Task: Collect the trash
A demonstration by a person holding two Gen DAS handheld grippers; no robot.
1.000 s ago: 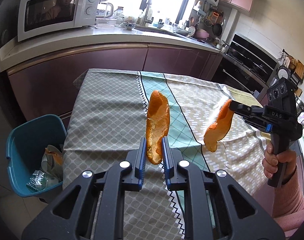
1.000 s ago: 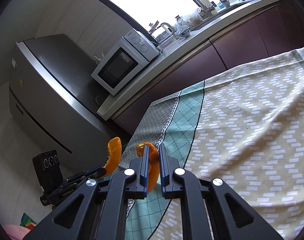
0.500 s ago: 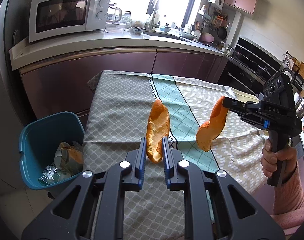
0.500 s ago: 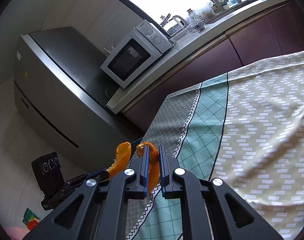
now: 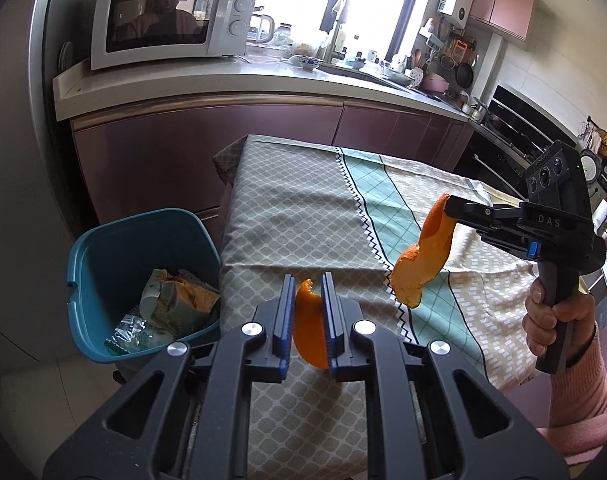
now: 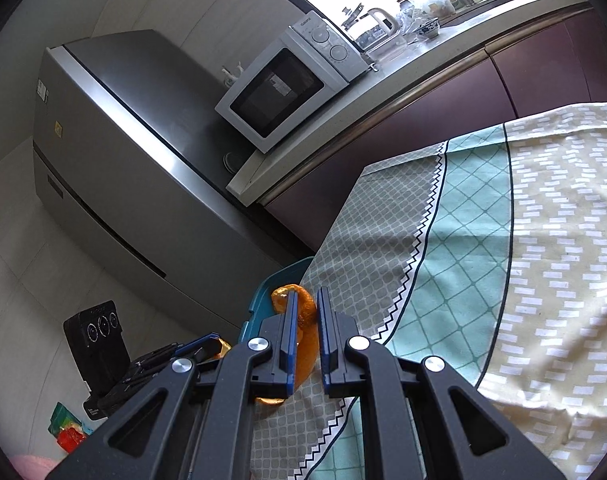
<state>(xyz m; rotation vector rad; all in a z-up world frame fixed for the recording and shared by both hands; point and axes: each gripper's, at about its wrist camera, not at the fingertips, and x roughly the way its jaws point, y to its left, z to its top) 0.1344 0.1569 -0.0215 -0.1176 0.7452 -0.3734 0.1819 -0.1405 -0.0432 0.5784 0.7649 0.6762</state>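
Note:
My left gripper [image 5: 307,294] is shut on an orange peel [image 5: 310,332], held over the near left corner of the table. In the left wrist view my right gripper [image 5: 447,206] is shut on a second orange peel [image 5: 423,260] that hangs above the tablecloth. In the right wrist view that gripper [image 6: 305,304] pinches its peel [image 6: 303,320] near the table's left edge. A teal trash bin [image 5: 103,240] stands on the floor left of the table, holding several crumpled wrappers [image 5: 171,300]; its rim also shows in the right wrist view [image 6: 275,284].
The table wears a patterned grey, teal and beige cloth [image 5: 303,220]. A counter with a white microwave [image 5: 167,20] runs behind it. A steel fridge [image 6: 115,152] stands at the left. A stove [image 5: 515,128] is at the far right.
Both grippers have moved left toward the bin with their peels. The left peel now sits lower between the fingers, showing less above them.

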